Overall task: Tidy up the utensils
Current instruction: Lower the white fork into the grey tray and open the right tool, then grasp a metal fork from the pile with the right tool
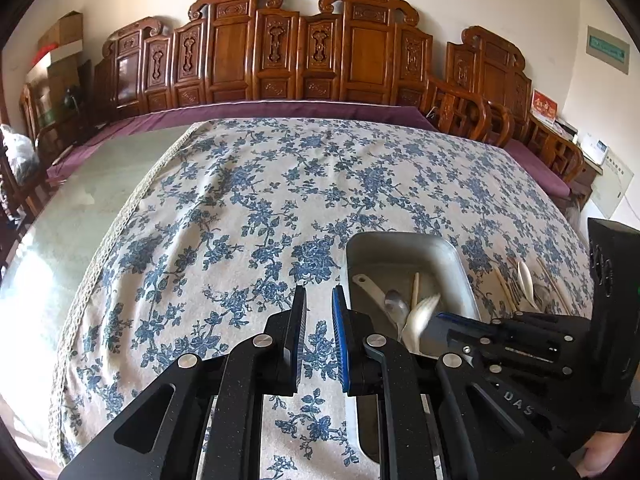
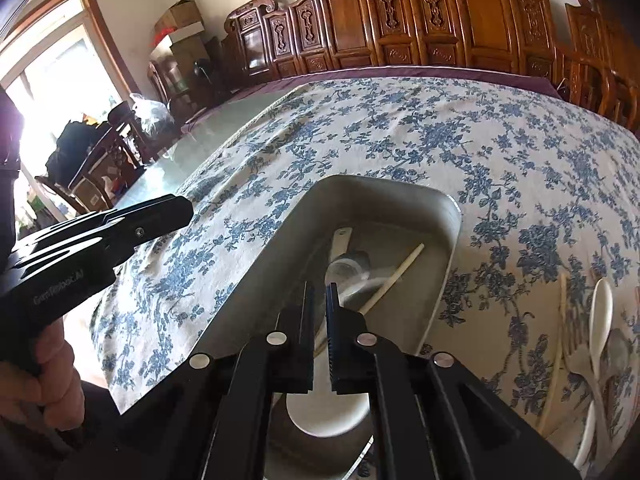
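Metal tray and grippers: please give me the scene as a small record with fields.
surface: floral tablecloth
container: metal tray, on the cloth
in tray: chopstick, metal spoon, flat white utensil
outside tray: loose utensils, on the cloth to its right
left gripper: open, empty, over the cloth beside the tray
right gripper: over the tray, fingers nearly together; grip unclear
white spoon: at the right gripper, blurred

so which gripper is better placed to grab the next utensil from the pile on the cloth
Right. The right gripper is over the metal tray, beside the loose utensils; the left gripper is across the tray.
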Motion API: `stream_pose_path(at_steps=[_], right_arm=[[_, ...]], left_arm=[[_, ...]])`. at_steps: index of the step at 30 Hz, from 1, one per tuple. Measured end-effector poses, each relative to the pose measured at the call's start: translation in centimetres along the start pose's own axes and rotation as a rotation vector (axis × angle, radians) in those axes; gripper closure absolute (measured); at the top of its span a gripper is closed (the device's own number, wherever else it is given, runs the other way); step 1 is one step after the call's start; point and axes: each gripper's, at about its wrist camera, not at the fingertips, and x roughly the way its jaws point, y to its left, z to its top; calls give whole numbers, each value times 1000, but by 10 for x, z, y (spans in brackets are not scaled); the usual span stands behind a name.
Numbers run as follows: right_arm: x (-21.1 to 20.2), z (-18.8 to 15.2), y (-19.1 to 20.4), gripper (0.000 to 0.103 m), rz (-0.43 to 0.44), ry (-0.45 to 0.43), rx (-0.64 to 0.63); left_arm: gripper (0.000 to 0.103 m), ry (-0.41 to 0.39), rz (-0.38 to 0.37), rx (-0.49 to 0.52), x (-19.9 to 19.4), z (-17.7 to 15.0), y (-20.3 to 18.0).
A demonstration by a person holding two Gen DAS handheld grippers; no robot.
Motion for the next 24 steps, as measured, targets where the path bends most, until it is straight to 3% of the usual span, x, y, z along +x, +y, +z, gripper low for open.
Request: stream_pose_path(at_steps=[8,20,24], right_arm=[[-36,-2,-11,95,-23,-57,-30],[-112,-36,-83,95,-222,-111,-40],[-128,-41,-113,95,-282,-119,-7]], left_arm=[[91,7,-19,19,2,-2,-13],[91,18,-77,79,2,-9,-51],[79,21,-108,102,2,-14,-68]])
